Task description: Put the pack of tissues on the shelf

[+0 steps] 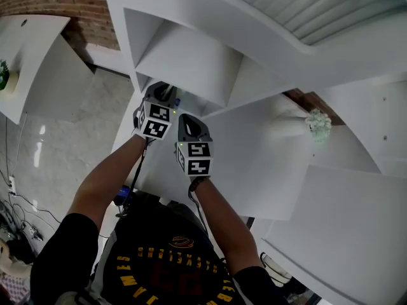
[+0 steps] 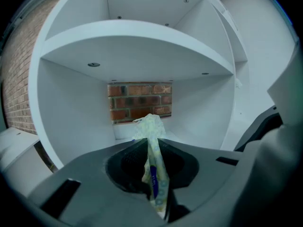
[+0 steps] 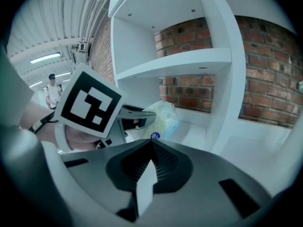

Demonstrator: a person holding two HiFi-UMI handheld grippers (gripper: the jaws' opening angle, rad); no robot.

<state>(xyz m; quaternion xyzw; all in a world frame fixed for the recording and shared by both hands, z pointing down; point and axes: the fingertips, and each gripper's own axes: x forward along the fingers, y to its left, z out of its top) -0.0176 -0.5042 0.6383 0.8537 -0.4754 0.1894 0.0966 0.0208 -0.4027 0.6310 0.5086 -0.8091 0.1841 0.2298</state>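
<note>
The pack of tissues, pale green and white with a blue label, is pinched upright in my left gripper, and its crumpled top sticks out past the tips. That gripper points into a white shelf compartment with a brick wall behind its open back. From the right gripper view, the pack hangs at the mouth of the compartment in the left gripper. My right gripper sits just beside it with its jaws together; a white strip shows in the hollow behind the tips. From above, the two grippers are side by side at the shelf unit.
A shelf board spans overhead, with another compartment above it. A white upright stands to the right of the compartment. A small green and white plant sits on a shelf to the right. Cables lie on the floor at left.
</note>
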